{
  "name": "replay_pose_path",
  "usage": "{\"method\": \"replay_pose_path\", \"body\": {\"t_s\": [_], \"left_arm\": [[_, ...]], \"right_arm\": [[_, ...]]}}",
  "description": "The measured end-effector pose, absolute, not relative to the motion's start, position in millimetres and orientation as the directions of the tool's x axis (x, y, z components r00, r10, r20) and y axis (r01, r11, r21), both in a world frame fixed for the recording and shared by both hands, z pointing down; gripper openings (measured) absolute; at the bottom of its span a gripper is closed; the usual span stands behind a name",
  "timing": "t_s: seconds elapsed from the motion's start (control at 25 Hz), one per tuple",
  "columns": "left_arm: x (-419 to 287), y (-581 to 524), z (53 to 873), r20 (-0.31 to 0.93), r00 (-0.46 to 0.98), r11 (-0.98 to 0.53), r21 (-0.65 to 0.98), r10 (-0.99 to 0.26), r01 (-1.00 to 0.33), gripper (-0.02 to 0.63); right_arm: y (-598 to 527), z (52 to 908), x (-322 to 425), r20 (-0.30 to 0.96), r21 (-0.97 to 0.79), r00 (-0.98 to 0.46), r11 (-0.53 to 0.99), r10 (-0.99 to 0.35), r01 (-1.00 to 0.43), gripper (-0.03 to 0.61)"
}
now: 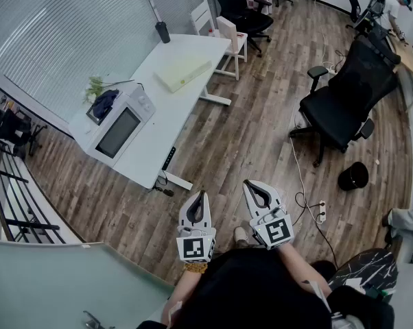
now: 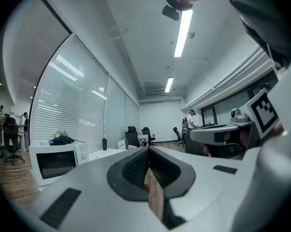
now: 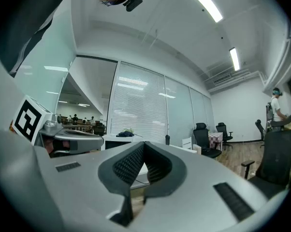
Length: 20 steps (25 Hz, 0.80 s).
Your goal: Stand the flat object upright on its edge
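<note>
- Lying on its broad face near the far end of the white worktop (image 1: 171, 112), the pale yellow flat object (image 1: 184, 74) has nothing touching it.
- A dark bottle (image 1: 163, 31) stands upright at the worktop's far corner, beyond the flat object and apart from it.
- A white chair (image 1: 225, 38) stands just beside that far end of the worktop.
- A white microwave (image 1: 117, 130) sits at the nearer end of the same worktop, well apart from the flat object. A dark blue cloth (image 1: 103, 103) lies on top of it and a green plant (image 1: 95, 86) is just behind.
- The left claw (image 1: 201, 196) is held over the wooden floor (image 1: 234, 142), close to the person's body and well apart from the worktop. Its jaws are pressed together with nothing between them.
- The right claw (image 1: 250, 186) is just beside the left one, also over the floor. Its jaws are pressed together too, and empty.
- A black office chair (image 1: 344, 101) stands off to the right, with a black bin (image 1: 353, 176) on the floor near it.
</note>
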<state>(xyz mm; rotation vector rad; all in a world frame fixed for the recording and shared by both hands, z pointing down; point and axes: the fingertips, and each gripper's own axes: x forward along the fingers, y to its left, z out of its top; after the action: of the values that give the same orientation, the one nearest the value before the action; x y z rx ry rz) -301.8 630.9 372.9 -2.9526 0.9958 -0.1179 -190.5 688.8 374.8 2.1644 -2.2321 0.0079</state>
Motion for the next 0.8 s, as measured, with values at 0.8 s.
{"method": "replay_pose_path", "body": {"t_s": [0.8], "left_arm": [[-272.6,559.6,403.7,0.135,0.759,-0.767,-0.017,-0.637,-0.641,0.008]], "right_arm": [[596.1,404.5,-156.5,0.088,-0.042,-0.166,0.163,-0.982,-0.986,0.008]]}}
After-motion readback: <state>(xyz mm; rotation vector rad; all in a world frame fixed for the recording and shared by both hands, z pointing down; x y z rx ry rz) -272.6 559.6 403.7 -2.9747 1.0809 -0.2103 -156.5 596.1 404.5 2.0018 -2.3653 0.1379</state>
